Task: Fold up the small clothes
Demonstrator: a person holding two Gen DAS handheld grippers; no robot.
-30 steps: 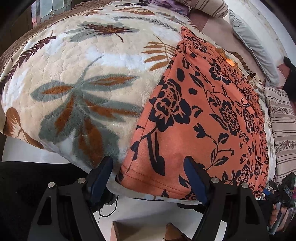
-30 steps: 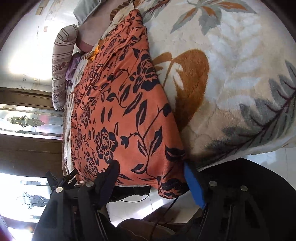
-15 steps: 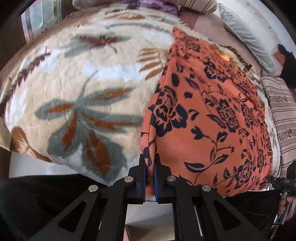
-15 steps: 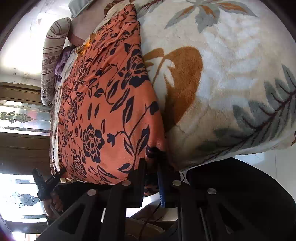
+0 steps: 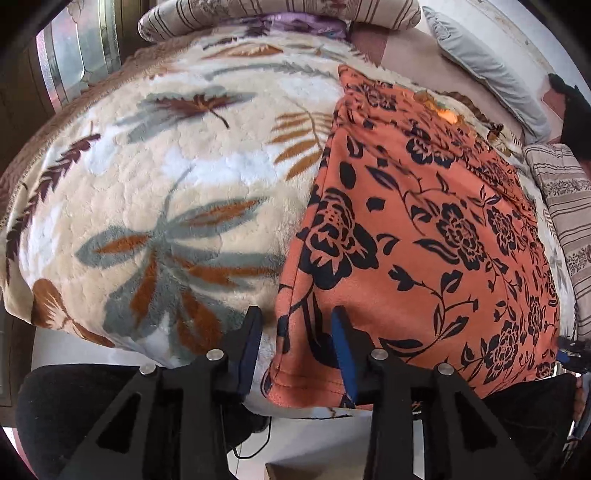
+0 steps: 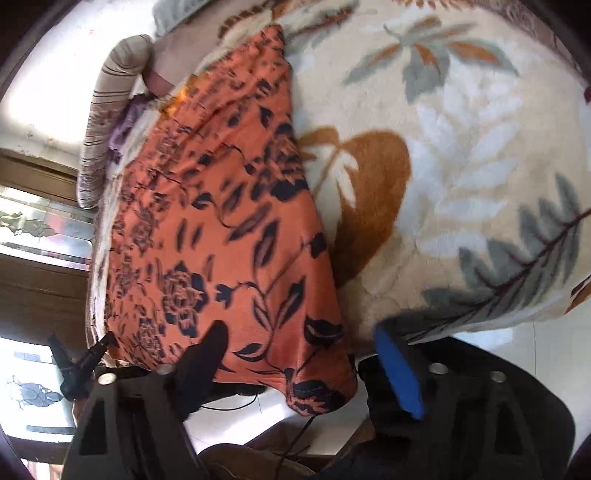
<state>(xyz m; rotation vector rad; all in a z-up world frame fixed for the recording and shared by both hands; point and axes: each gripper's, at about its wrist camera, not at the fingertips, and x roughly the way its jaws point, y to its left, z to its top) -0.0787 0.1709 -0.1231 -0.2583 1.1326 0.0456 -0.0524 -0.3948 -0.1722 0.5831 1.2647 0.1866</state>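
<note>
An orange garment with a black flower print (image 5: 424, 229) lies flat on the cream leaf-patterned blanket (image 5: 166, 184), its near hem hanging over the bed's front edge. My left gripper (image 5: 297, 343) is open, its fingers on either side of the garment's near left corner, not clamping it. In the right wrist view the same garment (image 6: 221, 240) fills the left half. My right gripper (image 6: 299, 354) is open wide, its fingers on either side of the garment's near right corner, which hangs free.
Striped bolsters (image 5: 280, 14) and a grey pillow (image 5: 487, 70) lie at the far end of the bed. A striped cushion (image 5: 569, 221) lies right of the garment. White floor (image 5: 303, 439) shows below the bed's edge. A window (image 6: 33, 236) is at left in the right wrist view.
Half a second ago both grippers were shut on the garment's near corners. Now both have opened and let go, and the hem lies over the bed's edge.
</note>
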